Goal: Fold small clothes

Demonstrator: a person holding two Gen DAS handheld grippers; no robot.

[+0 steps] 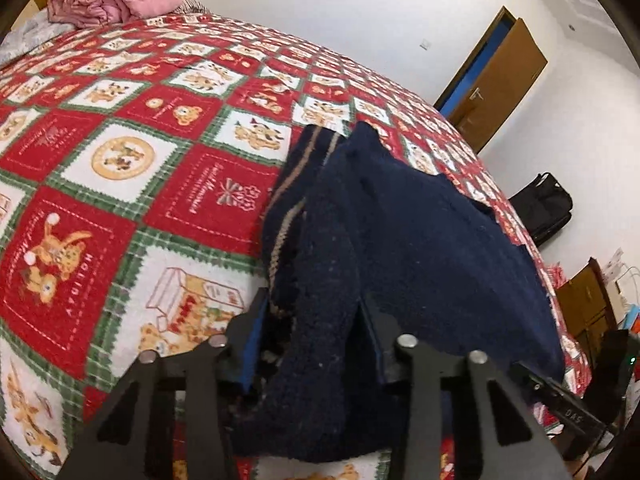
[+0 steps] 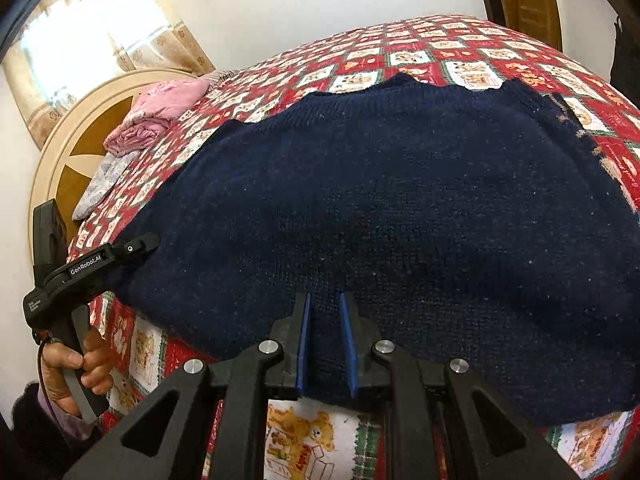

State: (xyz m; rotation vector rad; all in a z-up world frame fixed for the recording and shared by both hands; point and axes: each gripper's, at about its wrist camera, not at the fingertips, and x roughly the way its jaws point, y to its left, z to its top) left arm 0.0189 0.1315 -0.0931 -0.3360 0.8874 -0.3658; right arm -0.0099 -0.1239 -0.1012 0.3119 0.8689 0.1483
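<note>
A navy knitted sweater (image 2: 400, 220) lies spread at the near edge of the bed's red teddy-bear bedspread (image 1: 120, 160). The left gripper (image 1: 312, 320) pinches a bunched fold of it; the right gripper (image 2: 326, 340) grips its hem. A rolled pink blanket (image 1: 108, 0) sits by the headboard (image 2: 68, 152). The sweater's far side is hidden.

— Where can you pass?
— Over the bare quilt (image 1: 132, 184) left of the navy sweater (image 2: 400, 208).
— What blocks you?
— The pink bundle (image 1: 112, 0) by the headboard (image 2: 80, 152); the other gripper (image 2: 120, 254) at the sweater's left edge.
</note>
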